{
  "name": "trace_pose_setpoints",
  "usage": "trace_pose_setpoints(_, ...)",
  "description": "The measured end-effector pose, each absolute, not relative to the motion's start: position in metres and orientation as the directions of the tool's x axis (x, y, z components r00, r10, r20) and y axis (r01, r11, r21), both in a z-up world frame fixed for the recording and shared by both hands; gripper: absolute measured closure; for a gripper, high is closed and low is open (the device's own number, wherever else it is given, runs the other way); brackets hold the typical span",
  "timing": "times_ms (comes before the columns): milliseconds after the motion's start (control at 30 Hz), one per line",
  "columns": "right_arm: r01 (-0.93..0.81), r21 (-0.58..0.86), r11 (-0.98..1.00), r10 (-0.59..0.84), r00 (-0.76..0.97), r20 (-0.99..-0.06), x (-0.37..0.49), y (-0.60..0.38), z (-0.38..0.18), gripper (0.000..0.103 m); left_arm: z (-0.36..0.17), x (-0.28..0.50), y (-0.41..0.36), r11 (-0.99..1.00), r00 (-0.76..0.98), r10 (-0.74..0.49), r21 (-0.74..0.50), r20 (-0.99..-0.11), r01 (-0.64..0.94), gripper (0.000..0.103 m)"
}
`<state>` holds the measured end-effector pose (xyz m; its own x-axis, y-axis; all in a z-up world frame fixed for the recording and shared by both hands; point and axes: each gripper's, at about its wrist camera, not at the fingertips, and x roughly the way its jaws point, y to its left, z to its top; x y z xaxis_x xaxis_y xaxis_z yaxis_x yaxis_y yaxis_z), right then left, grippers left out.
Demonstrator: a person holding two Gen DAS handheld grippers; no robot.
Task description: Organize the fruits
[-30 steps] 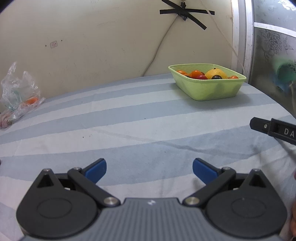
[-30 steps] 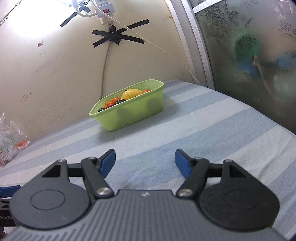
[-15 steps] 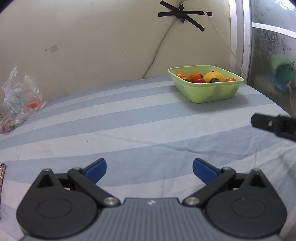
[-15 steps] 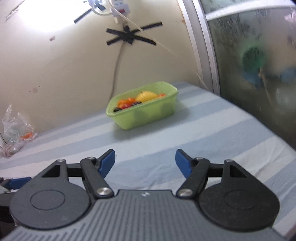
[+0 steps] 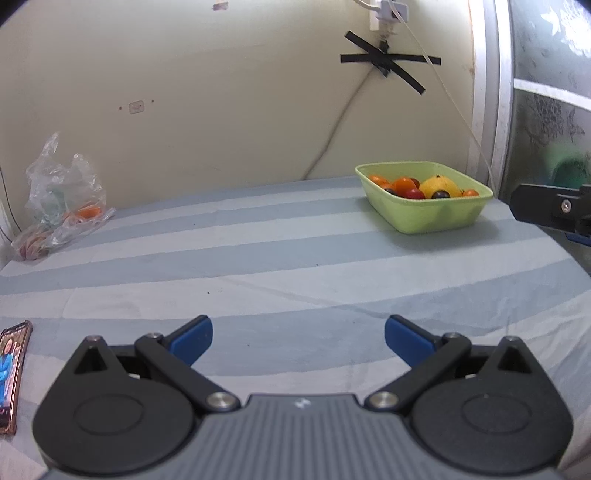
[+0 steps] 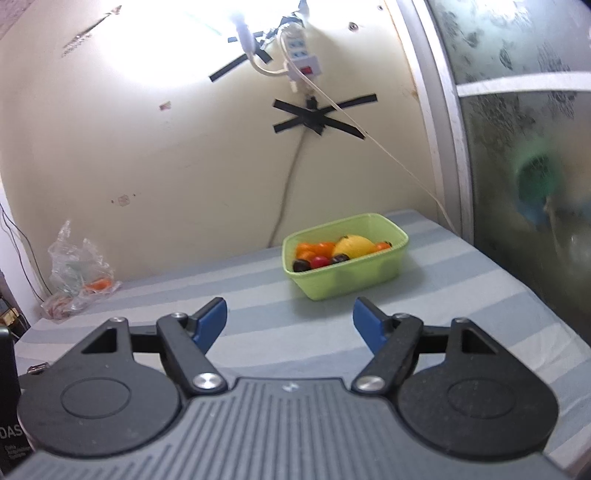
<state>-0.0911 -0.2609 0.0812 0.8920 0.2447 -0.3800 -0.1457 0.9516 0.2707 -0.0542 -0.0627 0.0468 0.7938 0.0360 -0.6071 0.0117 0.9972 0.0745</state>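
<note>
Left wrist view now takes in more wall than a second ago: the taped black cross [image 5: 384,64] sits lower in frame, the power strip [image 5: 388,11] above it has come into sight, and a phone [image 5: 13,373] has appeared at the near left edge of the striped sheet [image 5: 258,258]. The green tub [image 5: 424,218] of fruit has dropped toward mid-frame at far right, well apart from both tools. The left gripper [image 5: 298,334] hangs over bare sheet with its blue pads wide apart and nothing between them. In the right wrist view the tub [image 6: 347,280] has slid from left of centre to just right of it, and the right gripper [image 6: 290,321] is spreading its jaws, also with nothing between them. The tub's long axis runs from near left to far right in this view. A yellow fruit [image 6: 352,245] rises above smaller orange, red and dark ones; those blur together. The crumpled plastic bag [image 6: 75,273] at far left hides most of its contents.
</note>
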Motion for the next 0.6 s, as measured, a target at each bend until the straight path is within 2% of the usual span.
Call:
trace_pose_setpoints(300, -0.174, 0.248, 0.953, 0.257, 0.896, -0.362, -0.097, -0.250, 0.090, 0.024, 0.055, -0.060, -0.051, 1.000, 0.803, 0.007, 0.026, -0.596, 0.011, 0.000)
trace_pose_setpoints(600, -0.188, 0.226, 0.956, 0.259, 0.901, -0.347, -0.095, -0.245, 0.096, 0.024, 0.063, -0.064, -0.053, 0.999, 0.827, 0.033, 0.054, -0.562, -0.003, 0.000)
